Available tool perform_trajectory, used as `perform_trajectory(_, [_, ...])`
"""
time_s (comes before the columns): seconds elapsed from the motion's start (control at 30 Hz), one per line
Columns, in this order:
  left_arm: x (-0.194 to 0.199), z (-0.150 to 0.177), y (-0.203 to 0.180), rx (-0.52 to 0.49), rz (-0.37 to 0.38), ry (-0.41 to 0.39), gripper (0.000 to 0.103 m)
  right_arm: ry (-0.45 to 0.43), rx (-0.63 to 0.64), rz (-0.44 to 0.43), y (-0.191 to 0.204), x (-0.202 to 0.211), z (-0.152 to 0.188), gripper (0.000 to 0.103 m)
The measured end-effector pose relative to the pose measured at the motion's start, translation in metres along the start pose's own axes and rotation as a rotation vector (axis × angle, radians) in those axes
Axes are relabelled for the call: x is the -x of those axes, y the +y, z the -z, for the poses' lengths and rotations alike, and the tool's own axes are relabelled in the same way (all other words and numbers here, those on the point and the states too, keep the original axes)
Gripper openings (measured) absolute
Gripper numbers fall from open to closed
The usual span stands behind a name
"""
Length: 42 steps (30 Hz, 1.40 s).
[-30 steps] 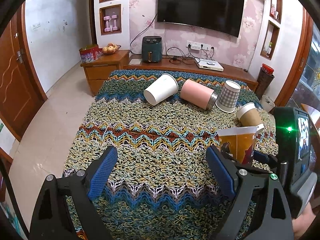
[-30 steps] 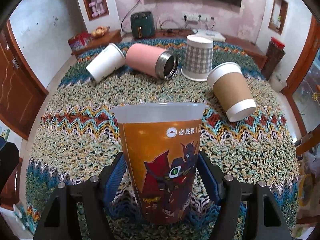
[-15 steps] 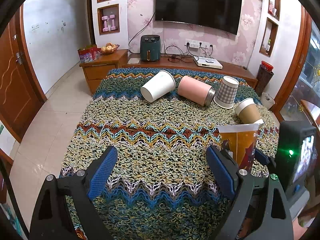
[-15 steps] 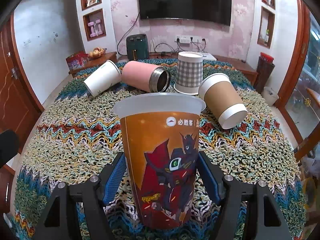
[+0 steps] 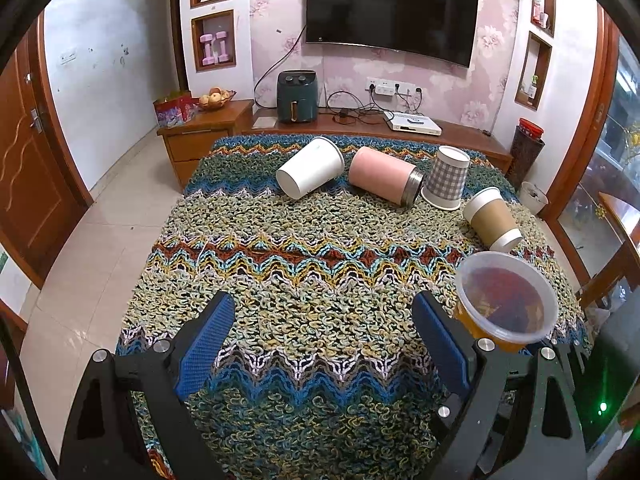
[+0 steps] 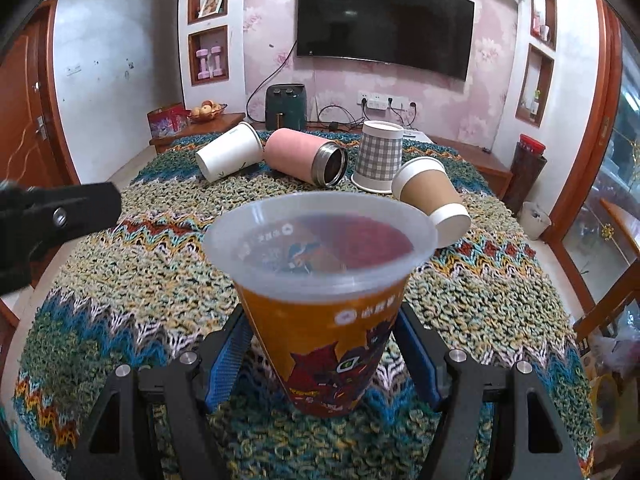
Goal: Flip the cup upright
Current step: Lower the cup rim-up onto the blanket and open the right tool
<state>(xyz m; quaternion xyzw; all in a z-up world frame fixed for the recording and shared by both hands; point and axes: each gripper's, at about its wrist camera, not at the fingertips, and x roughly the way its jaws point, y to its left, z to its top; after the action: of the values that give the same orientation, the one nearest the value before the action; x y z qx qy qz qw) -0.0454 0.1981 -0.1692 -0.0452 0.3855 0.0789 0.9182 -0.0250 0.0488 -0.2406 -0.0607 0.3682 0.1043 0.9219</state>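
Right tool (image 6: 322,354) grips one orange printed cup (image 6: 320,296) (mouth up); left tool (image 5: 324,344) gapes empty; four other cups beyond: white paper cup (image 5: 310,168), pink tumbler (image 5: 384,176), checked cup (image 5: 446,178), brown sleeved cup (image 5: 492,218).

Orange cup (image 6: 320,320) base hidden btwn right gripper (image 6: 320,356) fingers; table contact can't tell

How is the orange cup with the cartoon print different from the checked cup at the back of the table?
The orange cup stands mouth up, while the checked cup stands upside down on its rim. The orange cup sits between the fingers of the right hand-held gripper; the checked cup is untouched. The orange cup is translucent plastic with a picture; the checked cup has a grey grid. Both taper and rest on the knitted cloth.
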Motion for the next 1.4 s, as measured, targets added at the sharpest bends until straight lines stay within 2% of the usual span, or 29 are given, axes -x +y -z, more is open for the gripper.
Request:
perform_trajectory(0.23, [0.002,0.004,-0.003,-0.004,0.000,0.006,0.092,0.029,0.011,0.021,-0.002,0.001,0.017,0.072])
perform_trajectory(0.37, [0.002,0.006,-0.004,-0.006,0.000,0.007,0.092,0.018,0.028,0.034,-0.002,0.004,0.018,0.073])
perform_trajectory(0.43, [0.002,0.006,-0.005,-0.007,0.000,0.008,0.092,0.008,0.036,0.034,-0.001,0.006,0.018,0.081])
perform_trajectory(0.8, [0.004,0.006,-0.008,-0.008,-0.001,0.015,0.092,0.015,0.072,0.014,-0.002,0.018,0.024,0.081])
perform_trajectory(1.0, [0.020,0.000,-0.006,0.000,0.014,0.034,0.092,0.040,0.071,0.008,-0.011,0.041,0.022,0.081])
perform_trajectory(1.2, [0.047,-0.014,-0.006,-0.004,0.019,0.061,0.092,0.044,0.086,0.008,-0.024,0.085,0.006,0.081])
perform_trajectory(1.4, [0.079,-0.034,-0.006,-0.001,-0.004,0.109,0.092,0.075,0.031,0.026,-0.038,0.123,-0.040,0.081])
